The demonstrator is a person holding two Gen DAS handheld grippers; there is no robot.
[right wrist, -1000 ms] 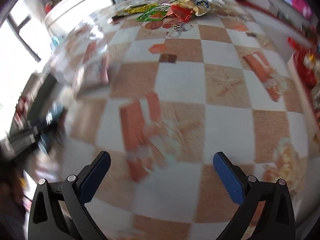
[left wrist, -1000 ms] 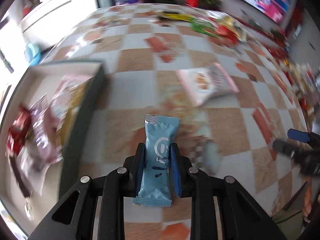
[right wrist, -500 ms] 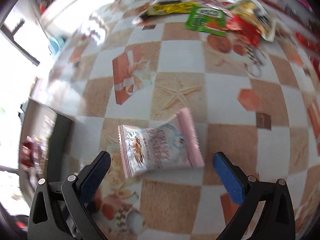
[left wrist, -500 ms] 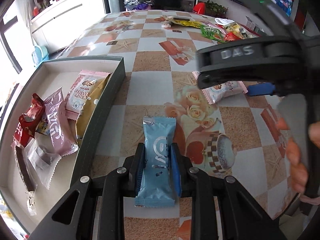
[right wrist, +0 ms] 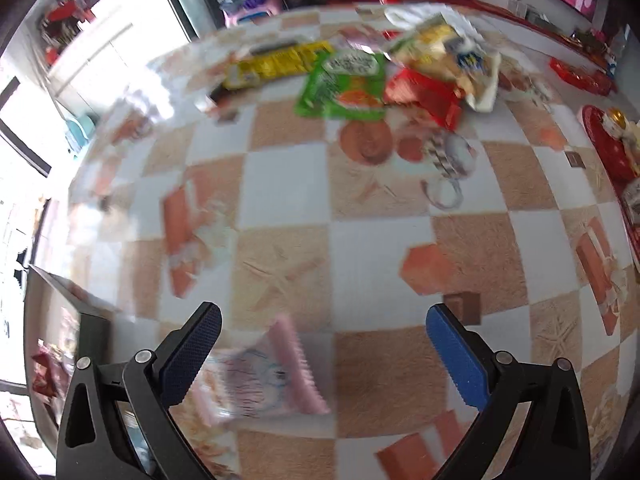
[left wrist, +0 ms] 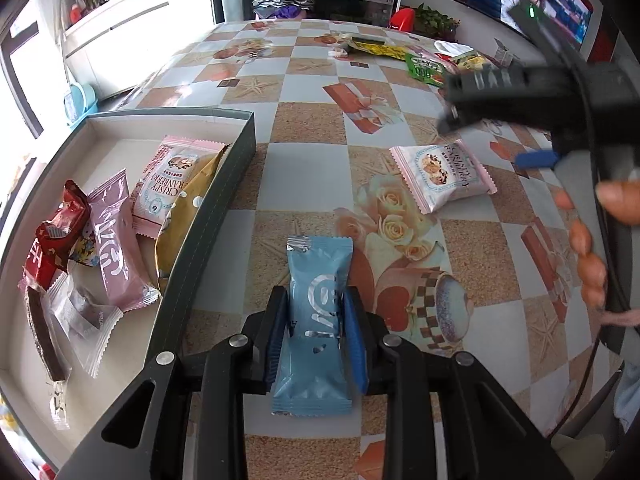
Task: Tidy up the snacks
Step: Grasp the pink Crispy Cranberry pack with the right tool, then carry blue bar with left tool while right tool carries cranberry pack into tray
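My left gripper (left wrist: 316,320) is shut on a light blue snack packet (left wrist: 318,312) and holds it just above the checkered table, right of the grey box (left wrist: 208,216). The box holds several packets, among them a pink cranberry one (left wrist: 168,184). A second pink-and-white snack packet (left wrist: 442,176) lies on the table ahead to the right; it also shows blurred in the right wrist view (right wrist: 264,376). My right gripper (right wrist: 324,352) is open and empty, over that packet. Its body (left wrist: 532,88) shows in the left wrist view.
A pile of snack bags, green (right wrist: 344,84), yellow (right wrist: 276,64) and red (right wrist: 424,96), lies at the table's far side. A red tray (right wrist: 608,152) with items sits at the right edge. The box's corner (right wrist: 72,320) shows at lower left.
My right gripper has swung over the pink-and-white packet, which now sits low between its fingers. My left gripper has kept hold of the blue packet beside the box.
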